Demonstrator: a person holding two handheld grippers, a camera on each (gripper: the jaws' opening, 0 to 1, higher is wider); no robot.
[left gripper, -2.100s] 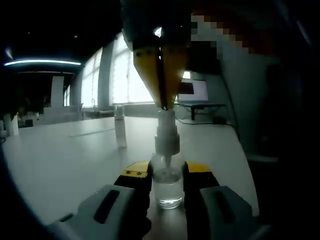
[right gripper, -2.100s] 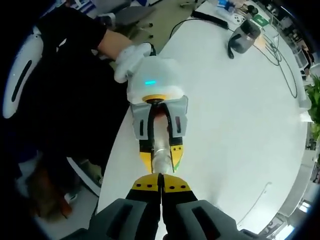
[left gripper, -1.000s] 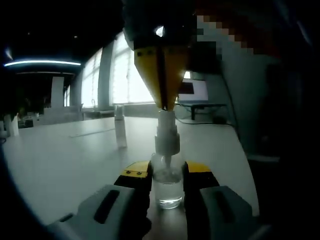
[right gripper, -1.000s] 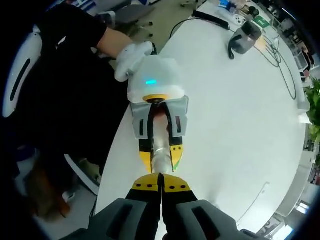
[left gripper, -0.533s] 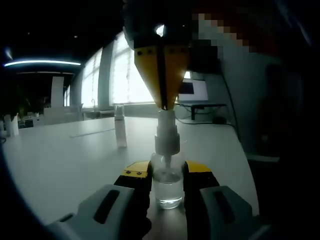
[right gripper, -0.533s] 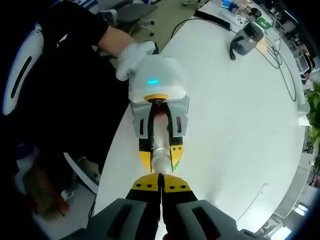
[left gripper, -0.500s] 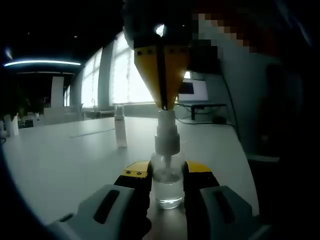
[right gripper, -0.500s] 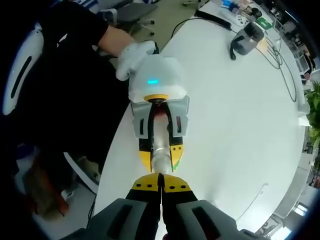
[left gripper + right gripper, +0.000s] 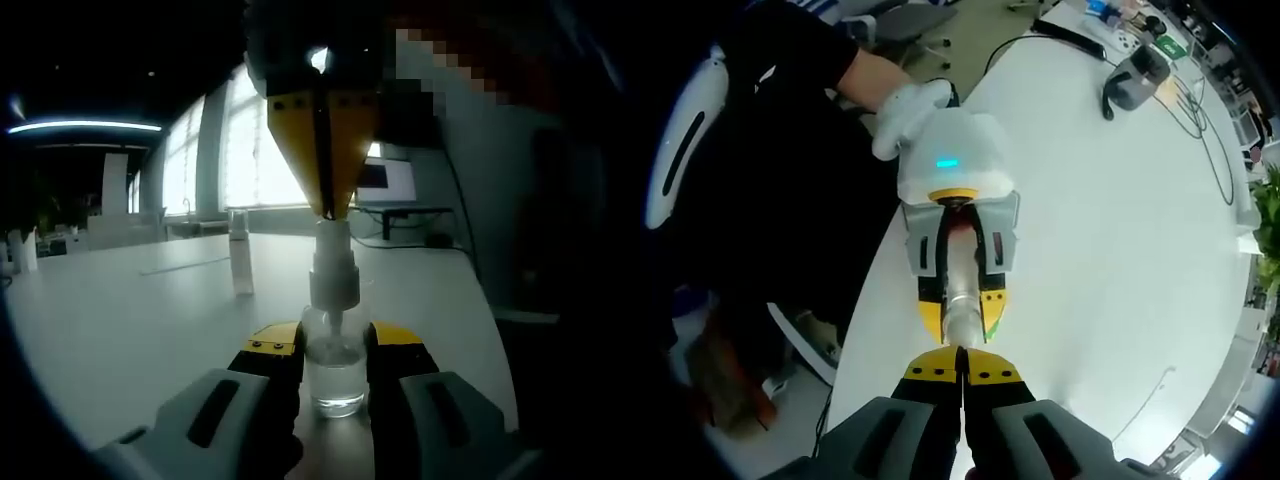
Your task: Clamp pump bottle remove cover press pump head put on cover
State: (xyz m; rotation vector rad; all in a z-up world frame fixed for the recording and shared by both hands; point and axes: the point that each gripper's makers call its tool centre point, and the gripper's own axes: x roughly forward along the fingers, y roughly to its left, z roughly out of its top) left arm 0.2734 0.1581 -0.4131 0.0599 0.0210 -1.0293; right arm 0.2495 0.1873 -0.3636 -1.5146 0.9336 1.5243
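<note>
The right gripper (image 9: 322,205) comes down from above with its yellow jaws pressed together, their tips touching the top of the pump head (image 9: 332,262); the risk, as I judge it, is that the narrow tips slide off that small top if the push is off-centre, tipping the bottle (image 9: 334,368) in the clamp or skidding it on the table (image 9: 1110,250); a loose clamp would let it sink or twist. The left gripper (image 9: 334,345) pinches the bottle's body between its jaws, upright, near the table's edge; in the right gripper view it (image 9: 960,318) shows from above, between the left gripper's (image 9: 960,262) jaws. The bottle is small, clear, partly filled with clear liquid, topped by a white pump; what looks like the cover (image 9: 240,252) stands upright well apart.
</note>
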